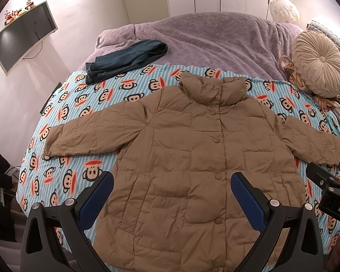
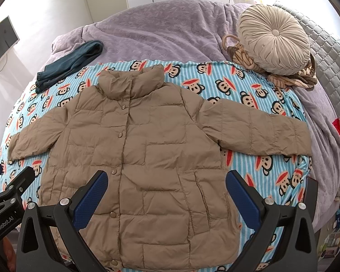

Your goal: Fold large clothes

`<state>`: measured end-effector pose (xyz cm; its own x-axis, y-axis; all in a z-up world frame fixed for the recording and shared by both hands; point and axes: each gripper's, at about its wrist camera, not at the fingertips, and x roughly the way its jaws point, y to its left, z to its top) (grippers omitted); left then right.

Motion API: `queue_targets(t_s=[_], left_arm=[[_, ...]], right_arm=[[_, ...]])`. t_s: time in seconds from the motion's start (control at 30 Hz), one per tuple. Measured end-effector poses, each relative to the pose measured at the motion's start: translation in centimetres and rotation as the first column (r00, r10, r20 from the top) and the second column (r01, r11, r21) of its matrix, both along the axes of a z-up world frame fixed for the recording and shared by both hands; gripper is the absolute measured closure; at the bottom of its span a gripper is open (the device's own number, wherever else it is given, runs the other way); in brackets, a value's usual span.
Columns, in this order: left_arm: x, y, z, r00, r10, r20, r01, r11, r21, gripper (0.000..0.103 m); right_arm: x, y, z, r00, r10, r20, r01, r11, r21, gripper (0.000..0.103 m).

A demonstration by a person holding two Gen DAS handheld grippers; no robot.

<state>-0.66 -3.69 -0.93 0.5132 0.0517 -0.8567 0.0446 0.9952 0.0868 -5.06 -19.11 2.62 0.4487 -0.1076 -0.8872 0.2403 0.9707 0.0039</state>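
The bed (image 1: 215,36), covered by a purple quilt, filled most of both views. Across its near half lay a blue striped blanket (image 1: 63,104) printed with monkey faces. On that blanket my tan puffer jacket (image 1: 181,149) was spread flat, front up and snapped shut, collar toward the far side and both sleeves stretched out sideways; its hem reached the near edge under my grippers.

A round pleated beige cushion (image 2: 275,38) sat at the far right on a woven basket (image 2: 233,49), with a striped cloth spilling beside it. A folded pair of blue jeans (image 1: 124,56) lay at the far left, half on the quilt and half on the blanket, well apart from the jacket. A monitor (image 1: 22,36) hung on the left wall.

My left gripper (image 1: 172,190) hovered above the jacket's lower front with its blue-padded fingers spread wide and nothing between them. My right gripper (image 2: 166,188) hung the same way over the lower right panel near the pocket, wide apart and empty.
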Motion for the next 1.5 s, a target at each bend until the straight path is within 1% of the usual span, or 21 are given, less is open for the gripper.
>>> queue_targets(t_s=[1.5], left_arm=[[-0.01, 0.15, 0.00, 1.000, 0.000, -0.003, 0.000, 1.000, 0.002, 0.000]], right_arm=[[-0.06, 0.22, -0.14, 1.000, -0.003, -0.005, 0.003, 1.000, 0.004, 0.000]])
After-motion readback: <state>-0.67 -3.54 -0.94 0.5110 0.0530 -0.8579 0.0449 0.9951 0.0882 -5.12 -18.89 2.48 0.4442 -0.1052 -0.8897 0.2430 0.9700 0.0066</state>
